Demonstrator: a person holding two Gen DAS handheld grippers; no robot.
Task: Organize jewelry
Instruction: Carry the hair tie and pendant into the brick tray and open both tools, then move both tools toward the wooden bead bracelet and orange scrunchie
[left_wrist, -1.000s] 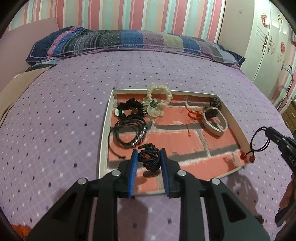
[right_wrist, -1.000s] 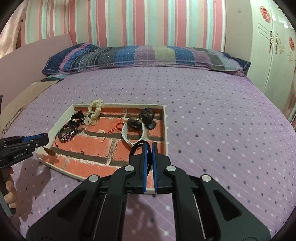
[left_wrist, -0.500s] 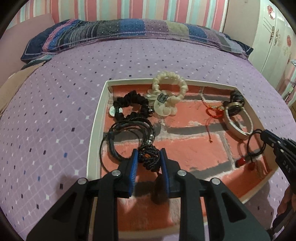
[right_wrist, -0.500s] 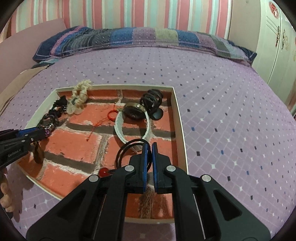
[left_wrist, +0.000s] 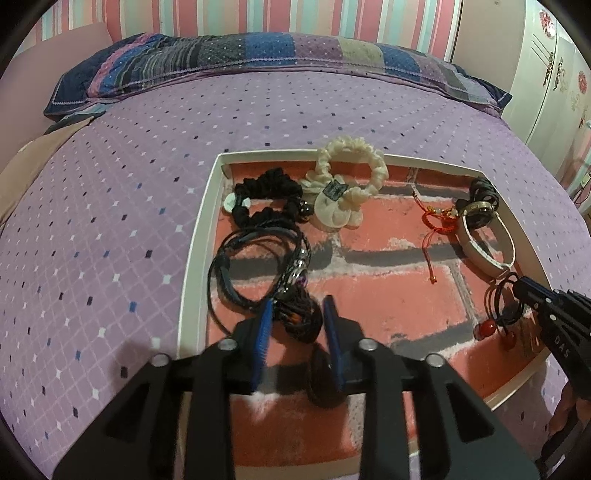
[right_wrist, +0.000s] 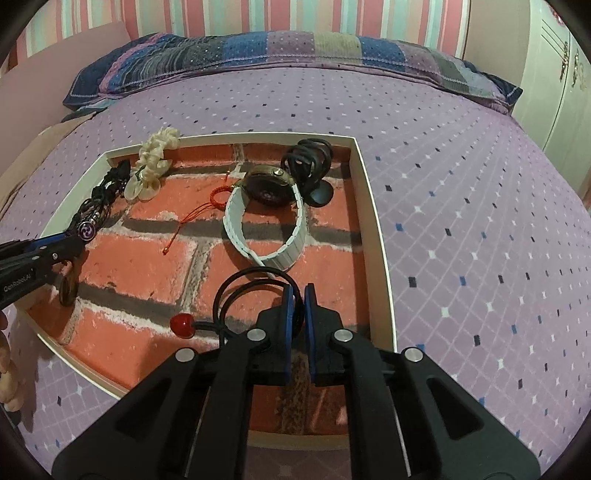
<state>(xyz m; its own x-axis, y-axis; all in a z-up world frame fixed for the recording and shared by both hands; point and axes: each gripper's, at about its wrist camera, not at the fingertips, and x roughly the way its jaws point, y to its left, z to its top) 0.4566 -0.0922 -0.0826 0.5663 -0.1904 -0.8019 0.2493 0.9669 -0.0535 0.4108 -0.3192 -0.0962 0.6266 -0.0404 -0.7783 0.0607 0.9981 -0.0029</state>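
The left gripper (left_wrist: 297, 325), jaws just spreading, straddles the black braided band (left_wrist: 299, 319) lying on the tray (left_wrist: 199, 236); the right gripper (right_wrist: 298, 306), nearly shut, pinches the black cord loop (right_wrist: 255, 291).

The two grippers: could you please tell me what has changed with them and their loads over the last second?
Both came down over the tray. The left gripper has just been opening; the black braided band sits loose between its pads. The right gripper looks barely parted at the black cord with red beads, now lying on the tray floor. The cream scrunchie and white-strapped watch stayed put.
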